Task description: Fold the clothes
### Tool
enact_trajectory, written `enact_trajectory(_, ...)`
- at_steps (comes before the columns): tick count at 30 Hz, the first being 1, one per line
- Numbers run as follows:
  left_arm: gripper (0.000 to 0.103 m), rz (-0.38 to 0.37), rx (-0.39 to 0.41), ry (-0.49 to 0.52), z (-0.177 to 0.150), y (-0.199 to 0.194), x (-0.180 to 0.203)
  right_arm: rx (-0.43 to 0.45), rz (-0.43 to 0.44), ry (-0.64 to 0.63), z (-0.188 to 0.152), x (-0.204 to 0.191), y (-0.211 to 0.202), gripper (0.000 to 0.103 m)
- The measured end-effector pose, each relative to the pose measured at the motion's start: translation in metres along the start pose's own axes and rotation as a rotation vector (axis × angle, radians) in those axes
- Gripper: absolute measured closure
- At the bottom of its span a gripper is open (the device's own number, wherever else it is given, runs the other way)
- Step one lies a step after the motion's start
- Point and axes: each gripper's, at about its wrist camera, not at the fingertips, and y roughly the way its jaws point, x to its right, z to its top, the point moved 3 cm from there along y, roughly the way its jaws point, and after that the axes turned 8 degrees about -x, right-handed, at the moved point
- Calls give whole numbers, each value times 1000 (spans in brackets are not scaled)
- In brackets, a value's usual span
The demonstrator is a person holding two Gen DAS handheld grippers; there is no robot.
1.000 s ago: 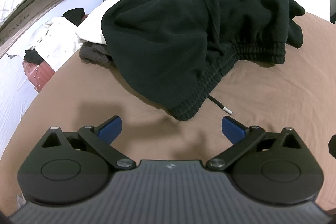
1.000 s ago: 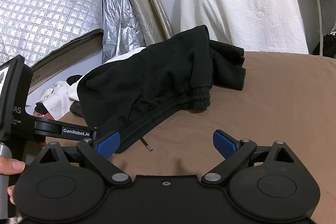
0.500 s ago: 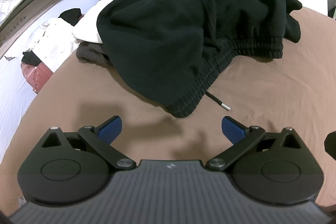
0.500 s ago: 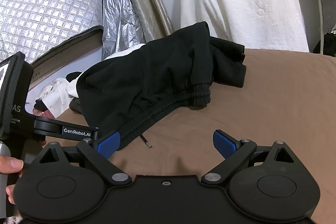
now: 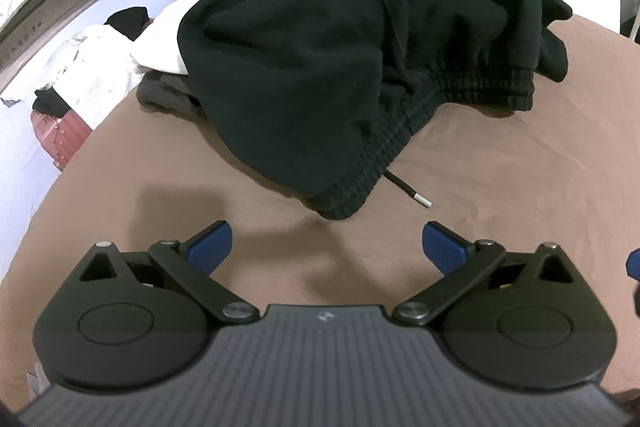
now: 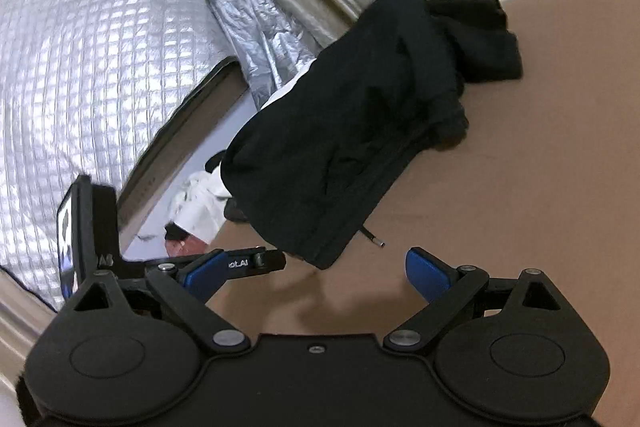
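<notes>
Approach step, nothing gripped: left tool [image 5: 326, 241] and right tool [image 6: 312, 269] both spread wide, empty, just short of heaped black fleece sweatpants [image 5: 360, 59] on brown bed sheet [image 5: 500, 167]; next move likely needs pinching near ribbed waistband [image 5: 360, 183].

Right tool [image 6: 318, 269] spread wide, black sweatpants [image 6: 360, 123] heaped on brown bed [image 6: 540, 147]
</notes>
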Motion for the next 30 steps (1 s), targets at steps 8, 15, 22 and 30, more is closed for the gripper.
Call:
enact_trajectory(8,0,102,-22,47,14,11,-1,-7,-54,80,6,27,3,5)
enact_trajectory(15,0,22,138,-80,108,-31,-29,37,-136,25,13,46,-19,5)
enact_trajectory(22,0,160,334,-204,143,2,-49,-36,-140,-182,31,26,-5,5)
enact_trajectory(30,0,-199,103,-667,122,67,-153,29,179,38,144,6,56,5)
